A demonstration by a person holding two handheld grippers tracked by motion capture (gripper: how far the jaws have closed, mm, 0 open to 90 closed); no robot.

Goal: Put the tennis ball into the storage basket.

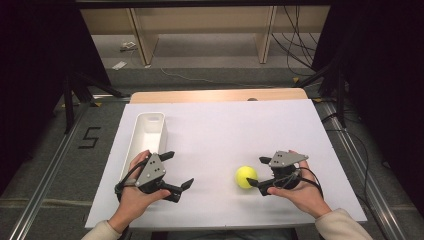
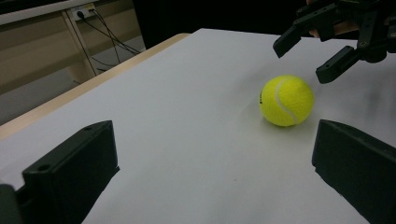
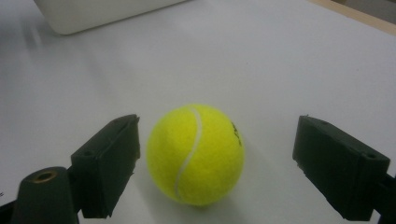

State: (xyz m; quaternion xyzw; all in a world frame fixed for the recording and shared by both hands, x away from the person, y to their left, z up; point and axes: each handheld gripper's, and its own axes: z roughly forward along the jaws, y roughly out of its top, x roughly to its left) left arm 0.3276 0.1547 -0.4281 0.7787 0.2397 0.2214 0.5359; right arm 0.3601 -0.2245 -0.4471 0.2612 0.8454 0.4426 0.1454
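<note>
A yellow tennis ball (image 1: 246,176) rests on the white table top, right of centre. My right gripper (image 1: 258,171) is open just to the ball's right, and in the right gripper view the ball (image 3: 196,154) sits between the two jaws without touching either. My left gripper (image 1: 178,169) is open at the front left, apart from the ball. In the left gripper view the ball (image 2: 286,100) lies ahead and to the right, with the right gripper (image 2: 304,58) open just beyond it.
A long white bin (image 1: 145,132) lies on the left of the table, just beyond my left hand; its near end (image 3: 93,11) appears in the right gripper view. The table's wooden far edge (image 1: 215,95) borders a grey floor with shelving legs and cables.
</note>
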